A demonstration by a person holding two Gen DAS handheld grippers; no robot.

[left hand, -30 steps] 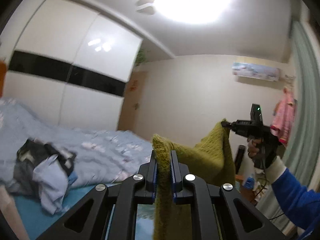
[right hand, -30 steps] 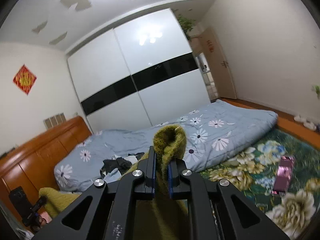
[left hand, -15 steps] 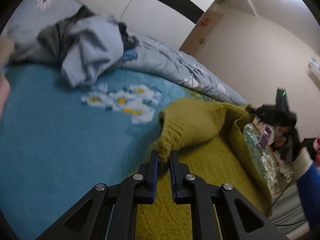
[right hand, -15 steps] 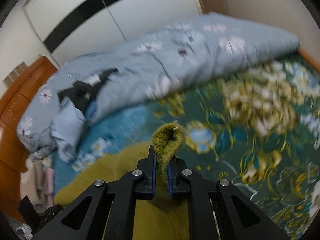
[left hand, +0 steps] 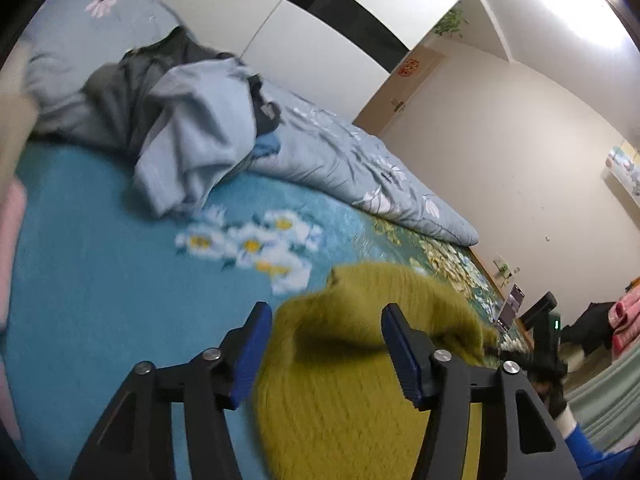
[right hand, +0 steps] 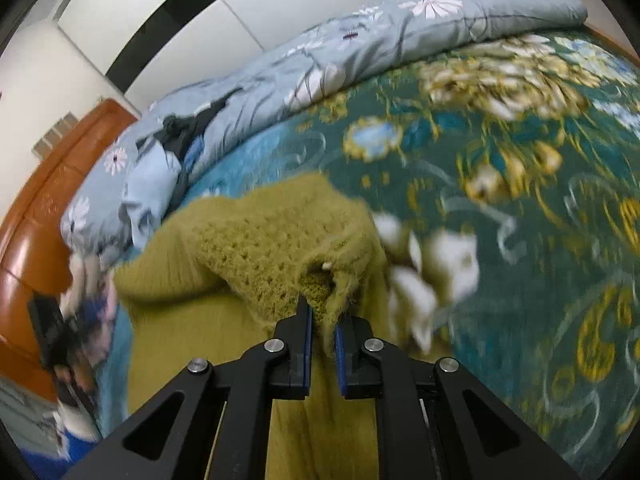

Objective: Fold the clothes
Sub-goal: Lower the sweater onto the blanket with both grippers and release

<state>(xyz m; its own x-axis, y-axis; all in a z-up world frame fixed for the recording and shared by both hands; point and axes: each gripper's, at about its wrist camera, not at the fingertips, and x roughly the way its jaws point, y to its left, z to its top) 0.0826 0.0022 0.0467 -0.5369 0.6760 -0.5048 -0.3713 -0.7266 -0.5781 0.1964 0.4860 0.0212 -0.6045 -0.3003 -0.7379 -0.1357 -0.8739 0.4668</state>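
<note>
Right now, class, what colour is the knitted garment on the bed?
Olive-green knitted garment; clearest from the right wrist.

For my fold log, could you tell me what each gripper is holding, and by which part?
The left gripper is open, holding nothing. The right gripper pinches the olive-green knitted sweater by a bunched edge; which part cannot be told.

I count one olive knitted sweater (left hand: pixel 360 392) on one floral blanket (left hand: pixel 100 300), one pale-blue quilt (right hand: pixel 400 36), one heap of unfolded clothes (left hand: pixel 180 120) (pieces too tangled to number), and two grippers.
</note>
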